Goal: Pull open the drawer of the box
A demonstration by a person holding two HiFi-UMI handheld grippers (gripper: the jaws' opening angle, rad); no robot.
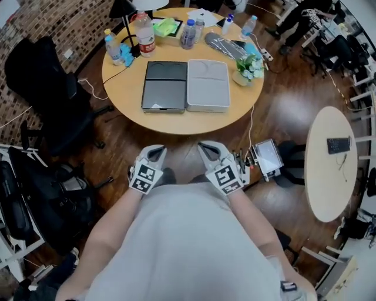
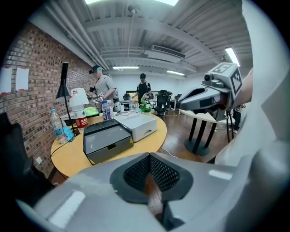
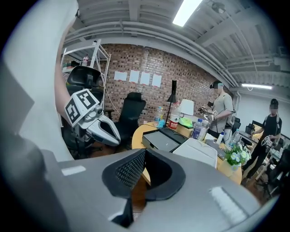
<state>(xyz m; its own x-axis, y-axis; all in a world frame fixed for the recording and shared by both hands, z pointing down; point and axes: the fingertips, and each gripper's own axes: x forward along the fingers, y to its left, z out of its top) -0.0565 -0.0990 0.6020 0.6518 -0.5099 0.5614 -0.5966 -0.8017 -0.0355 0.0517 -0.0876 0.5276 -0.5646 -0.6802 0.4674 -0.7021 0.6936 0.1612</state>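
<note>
Two flat boxes lie side by side on the round wooden table (image 1: 132, 100): a dark grey box (image 1: 164, 86) on the left and a light grey box (image 1: 208, 85) on the right. Their drawer fronts face me and look closed; the dark box (image 2: 106, 140) and the light box (image 2: 138, 127) each show a small handle notch. My left gripper (image 1: 158, 150) and right gripper (image 1: 204, 144) hover close to my body, short of the table's near edge. Both are shut with nothing between the jaws. The left gripper view shows its own jaws (image 2: 149, 156) meeting at the tip, and the right gripper (image 3: 142, 153) looks the same.
Water bottles (image 1: 144, 33), a black lamp (image 1: 123, 12), a small plant (image 1: 249, 66) and a keyboard (image 1: 226, 46) crowd the table's far half. Black office chairs (image 1: 47, 94) stand at the left. A second small round table (image 1: 332, 164) is at the right. People stand beyond the table.
</note>
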